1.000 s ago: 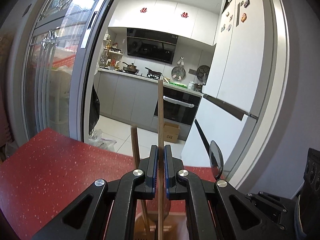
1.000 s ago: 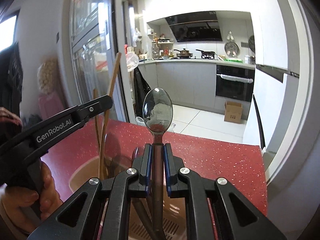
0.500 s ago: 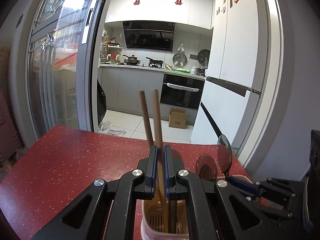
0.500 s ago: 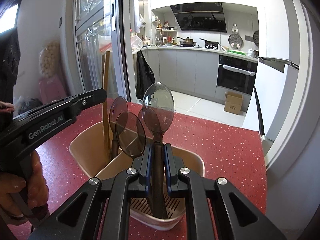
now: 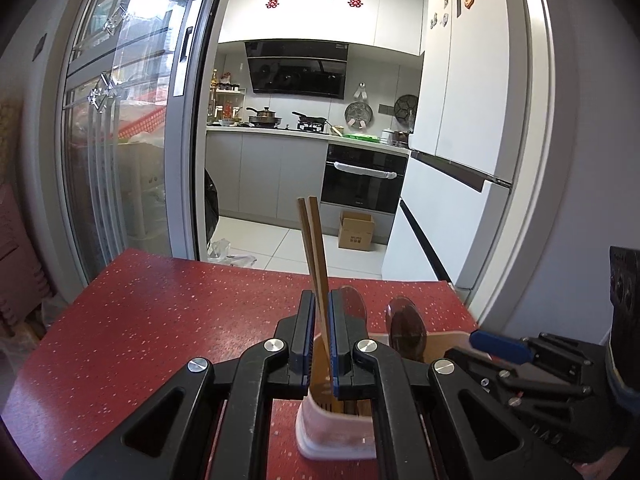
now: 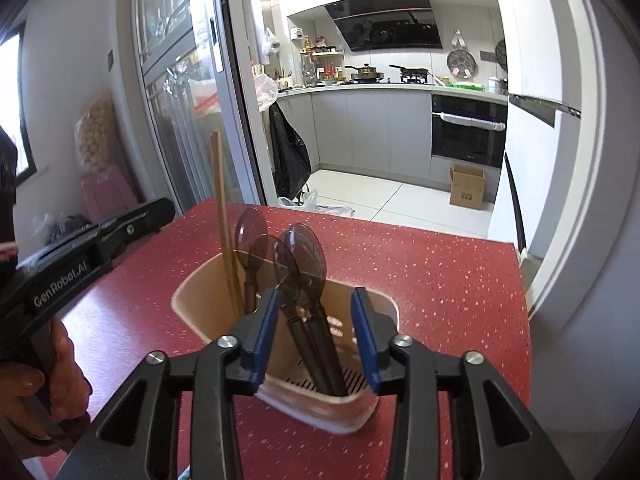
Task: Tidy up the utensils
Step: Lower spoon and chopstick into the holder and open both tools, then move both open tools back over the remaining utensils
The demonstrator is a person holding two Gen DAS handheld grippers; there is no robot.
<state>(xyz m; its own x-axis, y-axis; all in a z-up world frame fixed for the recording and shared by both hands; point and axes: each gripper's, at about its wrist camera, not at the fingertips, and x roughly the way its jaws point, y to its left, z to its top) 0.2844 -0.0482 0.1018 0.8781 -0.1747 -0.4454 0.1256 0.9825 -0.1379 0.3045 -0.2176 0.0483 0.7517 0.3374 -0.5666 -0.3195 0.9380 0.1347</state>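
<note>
A beige utensil holder (image 6: 208,276) stands on the red table (image 6: 420,272); it also shows in the left wrist view (image 5: 332,432). Several dark translucent spoons (image 6: 298,260) stand in it. My left gripper (image 5: 319,312) is shut on a wooden chopstick (image 5: 316,248) whose lower end is inside the holder, beside a second chopstick. The chopsticks show in the right wrist view (image 6: 222,216). My right gripper (image 6: 316,316) is open and empty, its jaws spread around the spoon handles above the holder.
The table's far edge drops off toward a kitchen doorway with a sliding glass door (image 5: 132,152) on the left and a white fridge (image 5: 460,120) on the right. A cardboard box (image 5: 355,230) sits on the kitchen floor.
My right gripper has opened and let go of the spoon, which now stands in the holder. My left gripper has lowered the chopstick further into the holder.
</note>
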